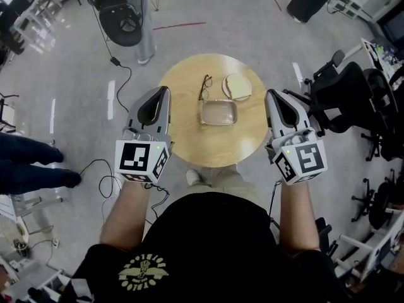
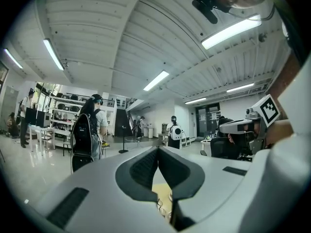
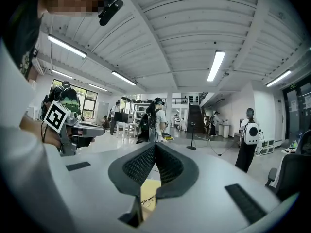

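The person's black shirt [image 1: 208,245] fills the bottom of the head view, and two bare arms reach up from it. The left claw [image 1: 166,92] sits at the middle left, by the left edge of the round wooden worktop [image 1: 189,137]. Its two jaws are pressed together and hold nothing. The right claw [image 1: 269,94] sits at the middle right, by the right edge. Its jaws are pressed together too, and it has nothing in it. Between the two claws, near the middle of the worktop, lies a clear box [image 1: 218,113], with its long side going left to right. It is apart from both claws. Just past the box lie the folded glasses [image 1: 205,88]. Their long side runs from near to far, leaning a little to the right. A round tan pad [image 1: 238,86] lies just right of the glasses. The floor [image 1: 208,36] is gray and shiny. A black cable [image 1: 123,81] lies at the left, and a black chair [image 1: 350,96] stands at the right.
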The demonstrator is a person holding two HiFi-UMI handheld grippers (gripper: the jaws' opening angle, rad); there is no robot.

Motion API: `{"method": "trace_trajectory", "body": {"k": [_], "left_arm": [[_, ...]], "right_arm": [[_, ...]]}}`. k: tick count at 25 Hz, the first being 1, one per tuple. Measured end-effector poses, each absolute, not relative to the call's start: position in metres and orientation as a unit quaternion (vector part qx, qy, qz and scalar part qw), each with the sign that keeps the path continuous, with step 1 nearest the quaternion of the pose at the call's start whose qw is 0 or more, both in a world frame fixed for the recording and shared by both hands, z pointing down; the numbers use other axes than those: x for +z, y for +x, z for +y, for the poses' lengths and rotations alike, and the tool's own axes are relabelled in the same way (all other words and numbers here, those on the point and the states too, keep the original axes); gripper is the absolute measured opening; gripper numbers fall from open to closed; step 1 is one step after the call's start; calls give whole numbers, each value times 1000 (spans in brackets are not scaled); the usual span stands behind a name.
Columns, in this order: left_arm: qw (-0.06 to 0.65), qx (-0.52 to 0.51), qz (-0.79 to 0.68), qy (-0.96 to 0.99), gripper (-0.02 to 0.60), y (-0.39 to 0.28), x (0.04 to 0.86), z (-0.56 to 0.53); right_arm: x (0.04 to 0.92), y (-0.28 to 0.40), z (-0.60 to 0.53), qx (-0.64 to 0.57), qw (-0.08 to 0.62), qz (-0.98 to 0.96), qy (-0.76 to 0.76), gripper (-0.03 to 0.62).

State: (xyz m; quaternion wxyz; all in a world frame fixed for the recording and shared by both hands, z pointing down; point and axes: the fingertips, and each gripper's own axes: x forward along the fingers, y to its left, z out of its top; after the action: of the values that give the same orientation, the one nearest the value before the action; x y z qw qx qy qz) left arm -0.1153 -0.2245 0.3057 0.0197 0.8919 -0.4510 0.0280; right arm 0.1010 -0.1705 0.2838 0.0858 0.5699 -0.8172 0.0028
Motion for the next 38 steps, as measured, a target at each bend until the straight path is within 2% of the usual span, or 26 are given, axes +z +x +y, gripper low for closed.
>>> {"method": "trace_trajectory", "body": {"k": [5,26,38], "left_arm": [[16,18,-477,879,17,-128,294,-237],[82,69,-485,868,18,-104,354,-285],[125,107,-456,875,18,-50,415,-294]], "right_arm": [[280,96,-182,2,83,-827,556,15],[346,110,-251,66,95,-851,513,15],[411,146,-267,120,127,-842,510,15]]}}
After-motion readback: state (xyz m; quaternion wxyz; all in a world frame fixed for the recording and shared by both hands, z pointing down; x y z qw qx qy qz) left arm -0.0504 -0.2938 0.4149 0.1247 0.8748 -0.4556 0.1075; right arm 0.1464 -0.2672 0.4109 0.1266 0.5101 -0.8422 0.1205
